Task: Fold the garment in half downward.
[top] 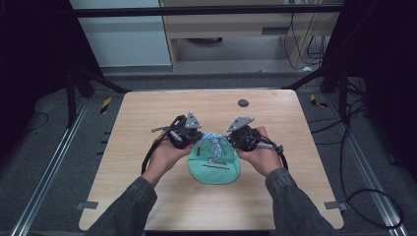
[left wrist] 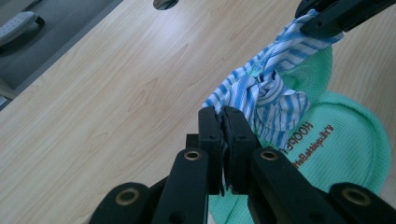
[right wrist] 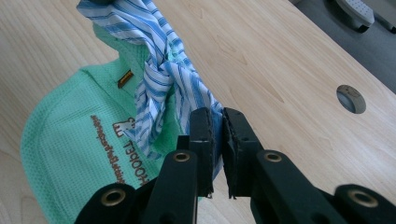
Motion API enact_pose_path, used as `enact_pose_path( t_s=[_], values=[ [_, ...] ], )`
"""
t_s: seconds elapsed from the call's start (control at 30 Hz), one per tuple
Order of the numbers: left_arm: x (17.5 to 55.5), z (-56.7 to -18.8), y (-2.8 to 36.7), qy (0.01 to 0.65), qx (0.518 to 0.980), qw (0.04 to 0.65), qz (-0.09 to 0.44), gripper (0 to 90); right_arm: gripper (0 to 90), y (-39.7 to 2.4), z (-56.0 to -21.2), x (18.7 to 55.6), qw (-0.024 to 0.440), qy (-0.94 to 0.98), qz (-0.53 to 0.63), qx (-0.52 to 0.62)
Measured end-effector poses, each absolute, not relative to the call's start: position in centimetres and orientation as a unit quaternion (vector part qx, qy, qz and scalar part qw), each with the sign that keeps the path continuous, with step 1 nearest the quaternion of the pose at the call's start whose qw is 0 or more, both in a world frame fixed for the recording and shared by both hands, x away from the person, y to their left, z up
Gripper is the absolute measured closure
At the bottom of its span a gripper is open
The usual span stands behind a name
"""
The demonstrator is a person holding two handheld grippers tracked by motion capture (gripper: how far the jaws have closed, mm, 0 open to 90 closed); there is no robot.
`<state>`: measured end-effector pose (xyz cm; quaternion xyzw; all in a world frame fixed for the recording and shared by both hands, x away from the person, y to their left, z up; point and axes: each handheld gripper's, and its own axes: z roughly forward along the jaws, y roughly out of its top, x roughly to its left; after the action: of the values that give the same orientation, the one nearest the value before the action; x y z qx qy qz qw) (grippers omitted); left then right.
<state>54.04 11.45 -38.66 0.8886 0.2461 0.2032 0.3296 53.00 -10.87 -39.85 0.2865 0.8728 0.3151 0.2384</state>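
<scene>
Blue-and-white striped cloth (left wrist: 264,95), bunched and knotted at its middle, was stretched between the two grippers, one end caught in each. The left gripper (left wrist: 223,122) was seen with its black jaws drawn almost together, a thin edge of the striped cloth pinched between the pads. The right gripper (right wrist: 215,122) was likewise nearly closed, its jaws clamped on the opposite end of the same cloth, a narrow slit left between them. In the left gripper view, the knot was found just beyond and to the right of the jaw tips, with the other gripper's black jaw at the far upper right on the cloth's other end. A mint-green waffle-weave fabric piece with brown lettering (right wrist: 70,154) was lying flat on the light wooden table (top: 147,196), beneath the knot and on the person's side of both grippers. In the high view, both grippers were held low over the table by the person's hands, close together, the green piece (top: 214,167) between the wrists.
</scene>
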Motion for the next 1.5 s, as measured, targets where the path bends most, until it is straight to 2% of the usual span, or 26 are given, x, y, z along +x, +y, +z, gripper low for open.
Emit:
enact_pose_path(
  t_s=[1.5],
  values=[
    [50.7, -42.3, 13.4, 0.244, 0.89, 0.345, 0.172, 87.1, 81.9, -10.2, -42.3, 50.0, 0.208, 0.887, 0.32, 0.259]
  ],
)
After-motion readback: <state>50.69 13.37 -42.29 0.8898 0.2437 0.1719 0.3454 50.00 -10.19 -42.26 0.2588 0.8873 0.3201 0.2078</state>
